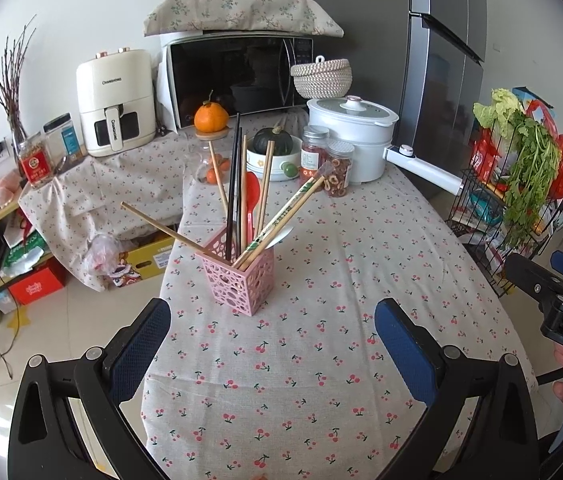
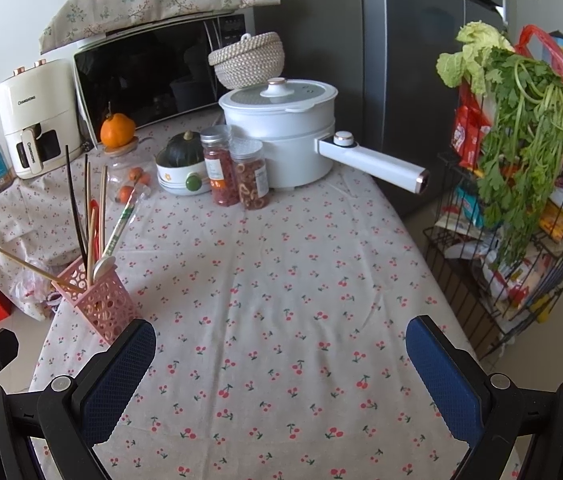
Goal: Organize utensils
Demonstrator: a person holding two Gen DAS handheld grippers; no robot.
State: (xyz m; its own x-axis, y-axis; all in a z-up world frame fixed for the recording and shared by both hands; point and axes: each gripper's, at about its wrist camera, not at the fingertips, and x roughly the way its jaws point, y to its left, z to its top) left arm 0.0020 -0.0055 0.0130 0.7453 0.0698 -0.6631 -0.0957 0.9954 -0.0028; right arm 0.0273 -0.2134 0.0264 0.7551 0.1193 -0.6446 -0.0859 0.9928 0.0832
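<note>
Both grippers hang above the cherry-print tablecloth [image 1: 321,360] with nothing between their blue pads. Left gripper [image 1: 272,320] has its jaws spread wide, and the pink perforated holder [image 1: 239,280] stands on the cloth just ahead of it, slightly toward its left finger, apart from both pads. Upright and leaning in that holder are wooden chopsticks [image 1: 265,176], a pair of black chopsticks [image 1: 234,184], a red spoon [image 1: 252,196], a paper-wrapped pair of chopsticks [image 1: 293,212] tilted to the right, and a white spoon [image 1: 279,237] whose bowl shows at the rim. One wooden chopstick [image 1: 157,226] slants far out to the left of the rest.

Right gripper [image 2: 281,336] is likewise spread wide over bare cloth; from its view the holder [image 2: 99,304] sits ahead and to the left, just beyond its left finger, though contact between them cannot be judged. Part of the right gripper's black body shows at the right edge of the left wrist view.

Farther ahead of both tools, at the far end of the table, stand a white lidded pot [image 2: 281,136] with its handle pointing right, two snack jars [image 2: 237,172], a bowl holding a dark squash [image 2: 179,168], and a microwave [image 1: 237,80] behind them.
</note>
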